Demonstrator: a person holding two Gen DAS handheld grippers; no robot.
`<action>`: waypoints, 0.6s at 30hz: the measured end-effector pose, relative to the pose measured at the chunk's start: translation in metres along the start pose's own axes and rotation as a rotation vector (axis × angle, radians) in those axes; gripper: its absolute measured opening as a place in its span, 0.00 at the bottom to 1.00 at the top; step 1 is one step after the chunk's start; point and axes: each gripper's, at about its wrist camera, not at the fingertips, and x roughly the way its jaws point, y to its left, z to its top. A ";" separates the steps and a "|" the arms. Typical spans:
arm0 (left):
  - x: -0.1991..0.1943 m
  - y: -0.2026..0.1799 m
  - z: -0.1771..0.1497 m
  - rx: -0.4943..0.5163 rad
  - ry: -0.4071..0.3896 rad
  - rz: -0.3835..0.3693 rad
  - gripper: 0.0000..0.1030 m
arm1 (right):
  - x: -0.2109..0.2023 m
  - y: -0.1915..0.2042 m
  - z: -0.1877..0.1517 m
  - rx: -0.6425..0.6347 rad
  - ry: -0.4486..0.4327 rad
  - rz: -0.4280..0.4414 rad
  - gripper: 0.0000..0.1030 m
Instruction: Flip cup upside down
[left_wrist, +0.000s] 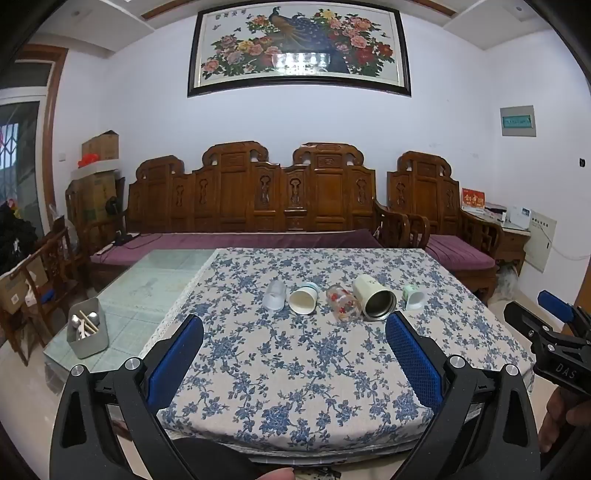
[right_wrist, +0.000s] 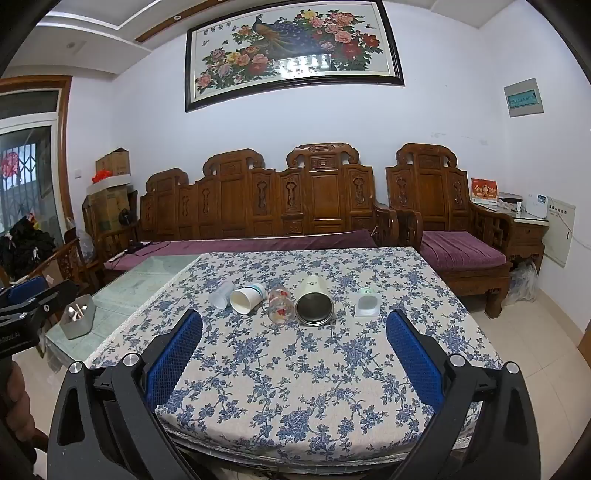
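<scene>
Five cups lie on their sides in a row on the blue-floral clothed surface: frosted plastic cup, white paper cup, red-flowered glass, cream steel-lined tumbler, small pale-green cup. Left gripper and right gripper hover near, fingers spread, empty. Grey cutlery holder stands far left.

The left tool is cut off by the frame edge.

Five cups lie on sides in row across table, left to right: clear cup, paper cup, glass cup, steel-lined cup, small cup. Utensil holder stands left of cloth. Sofa behind table; armchair right of sofa.
</scene>
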 end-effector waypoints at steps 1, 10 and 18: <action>0.000 0.000 0.000 -0.001 -0.003 0.000 0.92 | 0.000 0.000 0.000 0.000 -0.003 0.000 0.97; 0.000 0.000 0.000 0.000 0.000 0.000 0.92 | 0.000 0.000 0.000 -0.002 -0.002 -0.001 0.97; -0.001 -0.001 0.001 0.001 0.001 0.001 0.92 | -0.001 0.001 0.000 -0.001 -0.002 0.000 0.97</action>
